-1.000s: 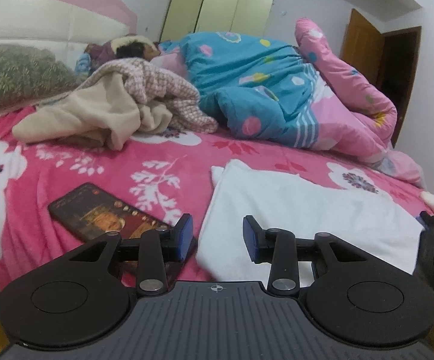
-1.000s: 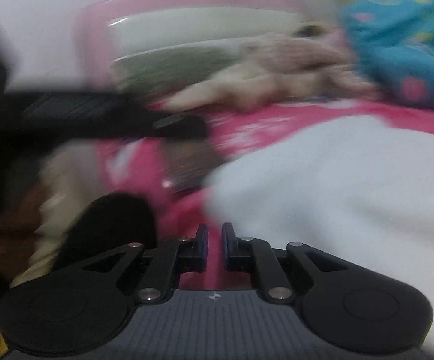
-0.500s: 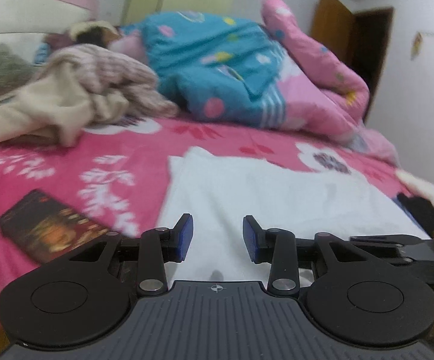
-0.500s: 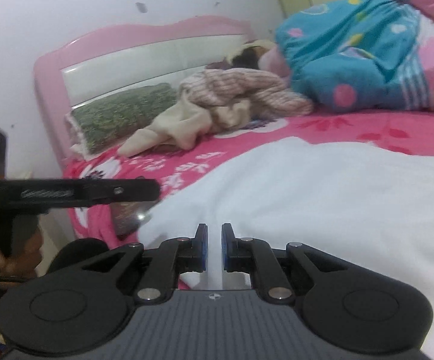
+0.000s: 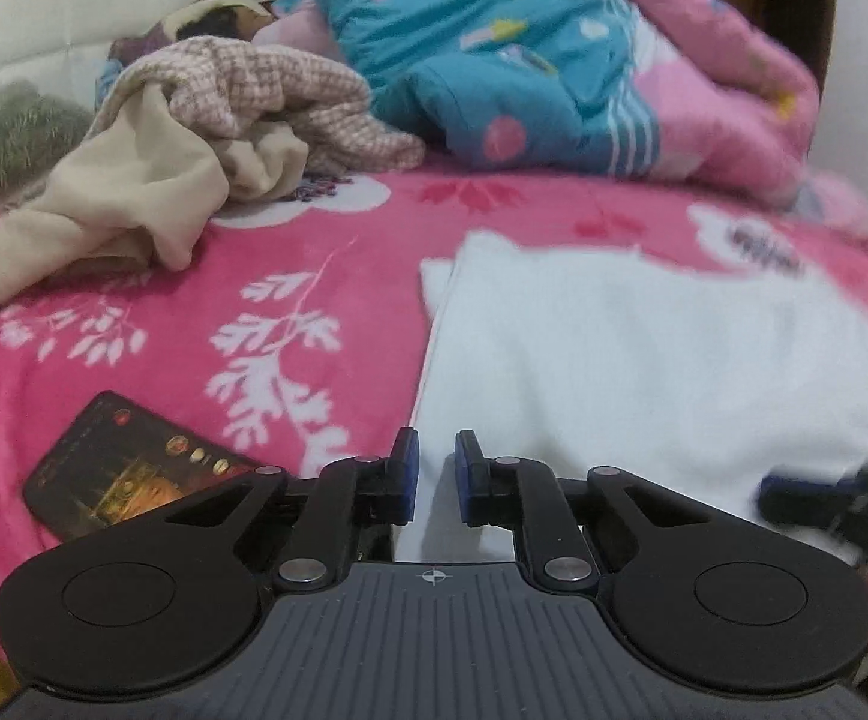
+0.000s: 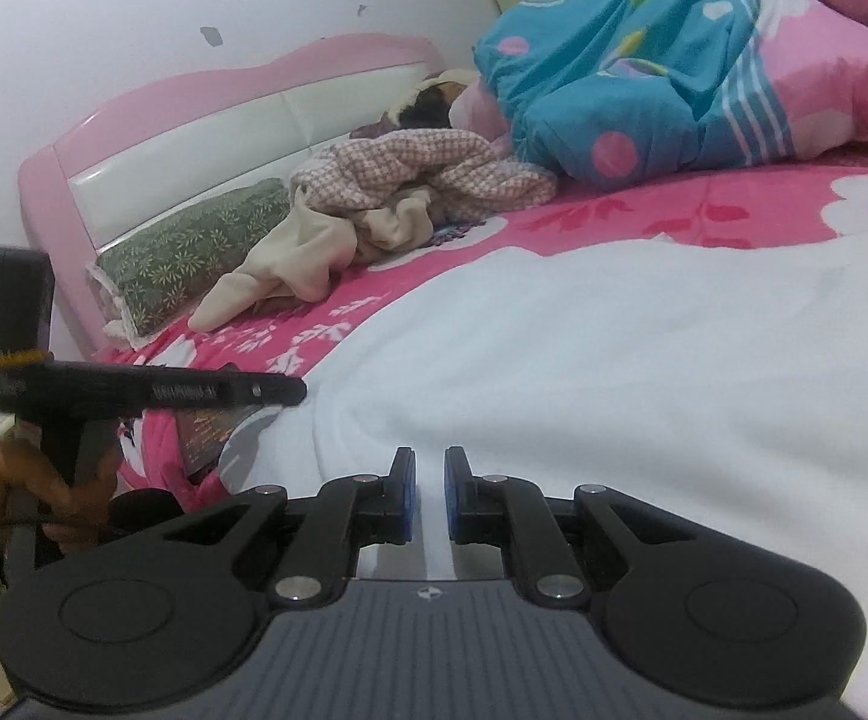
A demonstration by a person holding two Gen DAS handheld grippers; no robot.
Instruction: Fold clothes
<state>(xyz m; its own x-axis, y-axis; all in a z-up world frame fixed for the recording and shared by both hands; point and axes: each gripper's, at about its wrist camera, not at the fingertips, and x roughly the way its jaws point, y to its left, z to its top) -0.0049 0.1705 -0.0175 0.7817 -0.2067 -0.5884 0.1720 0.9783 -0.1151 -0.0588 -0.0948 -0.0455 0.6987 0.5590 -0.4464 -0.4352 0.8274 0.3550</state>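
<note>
Right at the near edge, the left gripper (image 5: 435,474) is hovering over the near left corner of the white garment (image 5: 643,360), its blue-padded jaws standing a little apart with nothing between them; only a strip of white cloth is showing through the gap below. The right gripper (image 6: 429,492) is poised over the near edge of that same white garment (image 6: 643,372), its fingers parted by a narrow slit and clamping nothing that can be seen. The garment is lying spread flat on the pink floral bedspread (image 5: 164,330), filling the near right of the bed. Off to the near left, a dark phone (image 5: 128,468) is lying flat on the bedspread, just beside the garment's left edge. In the right wrist view, a hand (image 6: 26,480) is gripping the left tool's handle at the near left. Moving farther back, a crumpled beige cloth (image 5: 116,204) is sprawling on the left, with a pink checked garment (image 5: 266,96) heaped on it. Beyond those, a blue and pink quilt (image 5: 541,60) is bunched up at the far right. A green patterned pillow (image 6: 188,252) is leaning against the pink and white headboard (image 6: 206,120) at the far left.
</note>
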